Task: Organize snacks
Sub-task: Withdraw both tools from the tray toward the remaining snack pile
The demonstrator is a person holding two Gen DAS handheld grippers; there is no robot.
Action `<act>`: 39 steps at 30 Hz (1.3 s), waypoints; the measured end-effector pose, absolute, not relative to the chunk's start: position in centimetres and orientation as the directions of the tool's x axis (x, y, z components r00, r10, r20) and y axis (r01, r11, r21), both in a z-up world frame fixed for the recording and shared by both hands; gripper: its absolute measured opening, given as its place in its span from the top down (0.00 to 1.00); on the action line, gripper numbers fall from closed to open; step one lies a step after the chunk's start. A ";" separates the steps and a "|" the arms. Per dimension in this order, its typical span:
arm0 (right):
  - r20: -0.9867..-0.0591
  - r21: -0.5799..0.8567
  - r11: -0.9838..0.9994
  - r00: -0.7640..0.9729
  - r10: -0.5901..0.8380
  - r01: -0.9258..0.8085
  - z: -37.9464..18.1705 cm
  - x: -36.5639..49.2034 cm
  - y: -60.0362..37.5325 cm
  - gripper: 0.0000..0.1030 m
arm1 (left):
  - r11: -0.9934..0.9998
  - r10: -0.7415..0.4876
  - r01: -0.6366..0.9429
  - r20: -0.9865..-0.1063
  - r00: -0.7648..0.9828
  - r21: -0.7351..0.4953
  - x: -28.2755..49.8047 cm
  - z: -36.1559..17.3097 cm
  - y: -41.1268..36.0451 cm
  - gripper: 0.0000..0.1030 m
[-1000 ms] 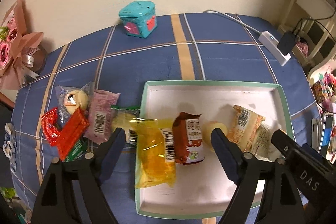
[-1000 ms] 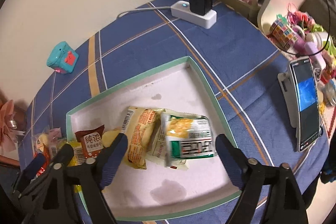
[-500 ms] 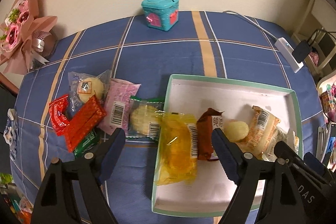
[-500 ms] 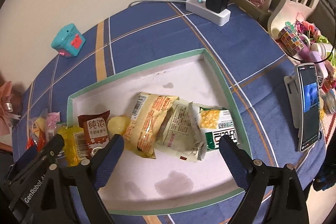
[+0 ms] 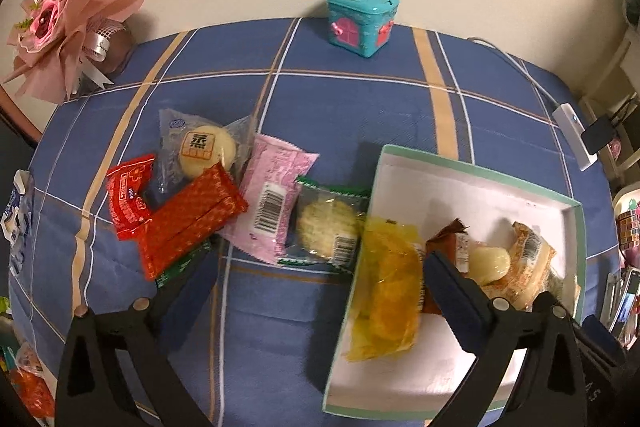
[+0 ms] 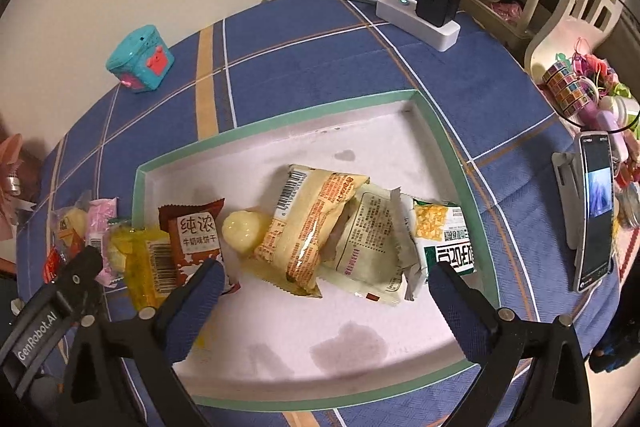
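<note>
Between my left gripper's (image 5: pixel 316 287) widening fingers: nothing; right gripper (image 6: pixel 324 287) likewise, spreading over tray (image 6: pixel 452 155) | step: yellow pack (image 5: pixel 384 287) dropped across rim, six in tray, rest on surface (image 5: pixel 340 107) | next, I judge: reach cookie pack (image 5: pixel 328 227).

My shallow white cardboard tray with a green rim (image 6: pixel 448 147) sits on the blue plaid tablecloth (image 5: pixel 344 107), and in it, left to right, lie a yellow transparent packet (image 6: pixel 140 263), a brown biscuit packet (image 6: pixel 196 231), a pale round sweet (image 6: pixel 240 231), an orange-printed cream packet (image 6: pixel 312 227), a white crumpled packet (image 6: pixel 368 247) and a green-and-white corn packet (image 6: pixel 444 239). Left of the tray on the cloth lie a clear-wrapped round cracker (image 5: pixel 328 227), a pink packet (image 5: pixel 272 199), a clear-wrapped round bun (image 5: pixel 204 147) and two red packets (image 5: pixel 188 219), overlapping. Behind them near the wall stands a teal plastic cube box (image 5: pixel 360 19); behind the tray to the right lies a white power strip (image 6: pixel 416 19).
</note>
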State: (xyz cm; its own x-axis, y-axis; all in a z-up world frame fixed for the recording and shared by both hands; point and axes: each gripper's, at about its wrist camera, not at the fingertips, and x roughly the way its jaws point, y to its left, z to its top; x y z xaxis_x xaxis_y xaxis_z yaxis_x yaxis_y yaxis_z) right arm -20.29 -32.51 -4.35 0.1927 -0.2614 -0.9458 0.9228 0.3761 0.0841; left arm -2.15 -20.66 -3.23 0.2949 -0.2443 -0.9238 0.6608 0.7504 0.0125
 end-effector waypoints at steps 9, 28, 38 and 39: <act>-0.940 0.075 0.414 0.203 -0.275 0.907 -2.7 -19.0 -31.1 0.00 | 0.781 -0.279 0.624 -0.904 0.324 -0.017 -0.4 -2.0 -18.0 0.01; -0.935 0.046 0.514 0.218 -0.280 0.856 -2.2 -13.1 -26.9 0.00 | 0.901 -0.129 0.431 -0.925 0.358 0.041 5.7 -1.7 -10.6 0.01; -0.935 0.051 0.603 0.250 -0.251 0.796 -2.5 -8.0 -23.7 0.00 | 0.931 -0.079 0.358 -0.922 0.379 0.067 9.5 -2.1 -6.0 0.01; -0.935 0.051 0.609 0.251 -0.249 0.792 -2.5 -7.5 -23.5 0.00 | 0.935 -0.079 0.349 -0.923 0.377 0.063 9.8 -2.1 -5.5 0.01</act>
